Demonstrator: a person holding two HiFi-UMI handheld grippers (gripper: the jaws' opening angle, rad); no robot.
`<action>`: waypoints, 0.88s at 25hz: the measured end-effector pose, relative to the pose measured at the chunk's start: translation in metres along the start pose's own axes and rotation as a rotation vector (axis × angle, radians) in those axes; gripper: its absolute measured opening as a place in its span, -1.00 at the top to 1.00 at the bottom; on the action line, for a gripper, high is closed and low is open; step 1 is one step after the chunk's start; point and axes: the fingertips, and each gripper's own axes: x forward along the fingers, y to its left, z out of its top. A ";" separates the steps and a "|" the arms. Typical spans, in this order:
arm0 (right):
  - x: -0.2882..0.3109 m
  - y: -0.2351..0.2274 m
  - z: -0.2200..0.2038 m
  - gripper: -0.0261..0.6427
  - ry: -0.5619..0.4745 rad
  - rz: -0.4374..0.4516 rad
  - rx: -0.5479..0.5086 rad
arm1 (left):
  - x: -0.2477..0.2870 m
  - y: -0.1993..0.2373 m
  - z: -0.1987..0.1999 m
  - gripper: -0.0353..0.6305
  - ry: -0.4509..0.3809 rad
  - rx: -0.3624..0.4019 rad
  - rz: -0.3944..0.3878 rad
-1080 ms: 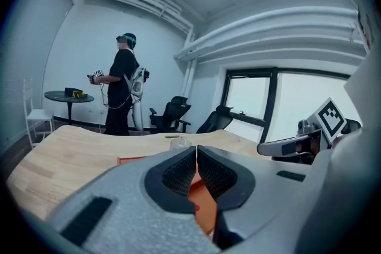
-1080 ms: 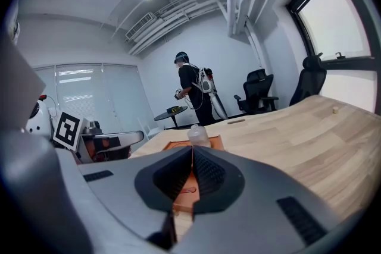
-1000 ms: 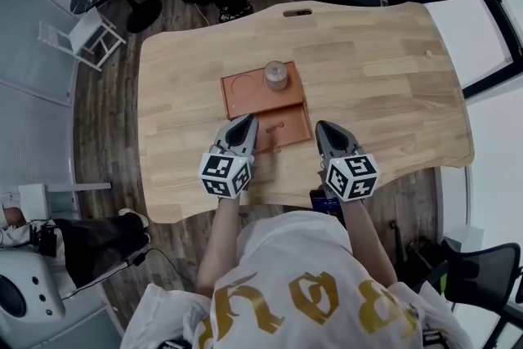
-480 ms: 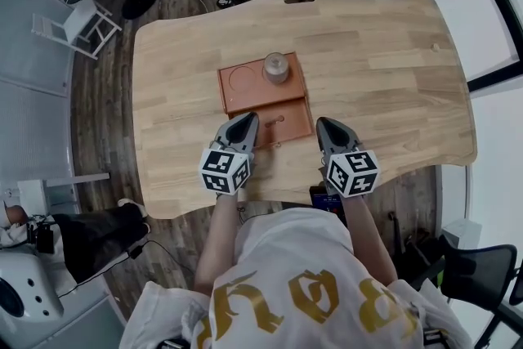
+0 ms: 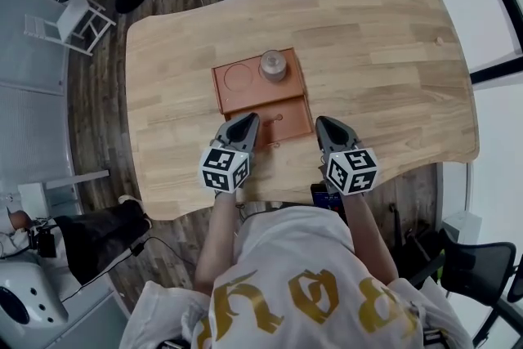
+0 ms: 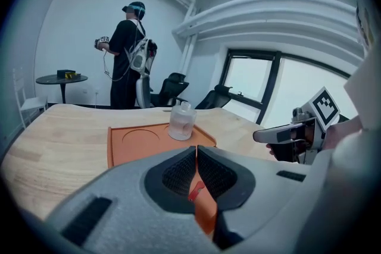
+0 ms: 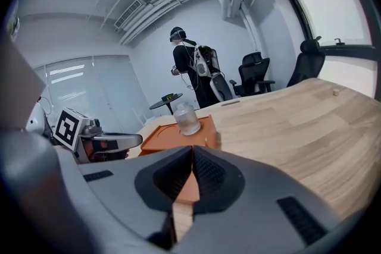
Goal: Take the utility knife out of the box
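An orange box lies in the middle of the wooden table, lid open, with a round recess and a clear bottle on its far half. In the near compartment lies a slim orange utility knife, hard to tell from the box. My left gripper is shut, its tip at the near compartment's left front corner. My right gripper is shut just right of the box, apart from it. In the left gripper view a red piece of the knife shows behind the shut left gripper. The right gripper points past the box.
The table's near edge runs just under both grippers. A person in black stands beyond the far end of the table, with office chairs and a small round side table nearby. Bare wood stretches right of the box.
Only the head view has shifted a little, so the table sits slightly higher in it. Both grippers and the box keep their places.
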 end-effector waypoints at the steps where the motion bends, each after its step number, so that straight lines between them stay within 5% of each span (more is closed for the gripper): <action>1: 0.002 -0.003 -0.001 0.89 0.005 -0.003 0.003 | 0.002 0.001 -0.002 0.85 0.010 0.001 -0.003; 22: 0.025 -0.033 -0.018 0.89 0.077 -0.010 0.052 | 0.045 0.000 -0.057 0.84 0.312 0.004 -0.110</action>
